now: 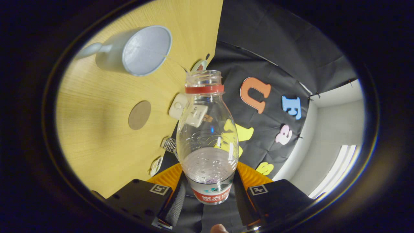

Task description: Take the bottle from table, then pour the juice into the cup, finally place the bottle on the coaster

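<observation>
1. Wooden tabletop, tilted steeply in the gripper view, its far edge meeting the black cloth wall.
2. Pale grey cup with a handle, resting well in from the tabletop's far edge – mouth turned toward the camera, inside looking empty.
3. Round brown coaster flat on the tabletop, nearer the fingers than the cup and well apart from it.
4. Small white boxes at the tabletop's far edge, partly seen through the bottle; kind cannot be told.
5. Clear plastic bottle clamped between both fingers, gripped low at the labelled part of its body – lifted clear of the tabletop.
6. Open neck with a red ring, no cap on, pointing ahead beyond the fingers and lying over the tabletop's far edge, beside the cup but not above it.
7. Some clear liquid pooled in the lower body of the bottle, near the fingers.
8. Gripper closed to the bottle's width, pads pressing on either side.
</observation>
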A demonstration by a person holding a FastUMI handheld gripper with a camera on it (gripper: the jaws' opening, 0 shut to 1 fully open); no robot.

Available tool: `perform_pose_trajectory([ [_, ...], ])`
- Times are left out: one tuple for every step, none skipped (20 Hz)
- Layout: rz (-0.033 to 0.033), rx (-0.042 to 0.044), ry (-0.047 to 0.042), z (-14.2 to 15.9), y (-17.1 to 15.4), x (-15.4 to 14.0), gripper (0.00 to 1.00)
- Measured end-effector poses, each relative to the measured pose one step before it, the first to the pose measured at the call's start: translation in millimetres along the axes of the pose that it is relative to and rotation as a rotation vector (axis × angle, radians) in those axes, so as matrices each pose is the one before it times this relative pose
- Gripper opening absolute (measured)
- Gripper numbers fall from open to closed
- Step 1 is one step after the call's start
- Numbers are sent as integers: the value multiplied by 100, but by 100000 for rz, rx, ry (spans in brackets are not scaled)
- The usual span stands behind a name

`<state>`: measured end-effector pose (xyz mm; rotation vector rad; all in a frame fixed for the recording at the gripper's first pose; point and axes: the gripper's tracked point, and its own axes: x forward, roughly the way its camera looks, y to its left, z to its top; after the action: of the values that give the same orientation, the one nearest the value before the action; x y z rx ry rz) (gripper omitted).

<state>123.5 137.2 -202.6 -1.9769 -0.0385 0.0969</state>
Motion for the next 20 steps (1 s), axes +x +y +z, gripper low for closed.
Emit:
perform_pose_trajectory([
  [152,-174,-96,13,85,29,75],
  [-28,-25,111,44,-144,-6,75],
  [-21,223,-94,37,49,31,75],
  [146,212,-248,85,130,-74,75],
  [234,17,154,57,143,-49,75],
  [300,-47,-87,11,115,43,75],
  [167,265,7,14,64,34,75],
  [251,485,95,18,128,13,75],
  [195,495,140,13,121,9,75],
  [0,471,-23,15,49,43,75],
  [56,516,169,-5,-14,-83,75],
  [-34,811,-35,42,18,44,75],
  [68,988,165,29,102,-54,75],
  [91,1042,-4,35,117,-6,75],
  [105,1253,1,86,51,-52,75],
  [374,1394,-198,181,152,-56,75],
  [-165,1737,-133,57,-2,-48,75],
  [179,1897,-63,145,-28,-77,75],
  [1415,3196,-17,91,230,-41,75],
  [2010,4250,-31,-35,470,-10,75],
])
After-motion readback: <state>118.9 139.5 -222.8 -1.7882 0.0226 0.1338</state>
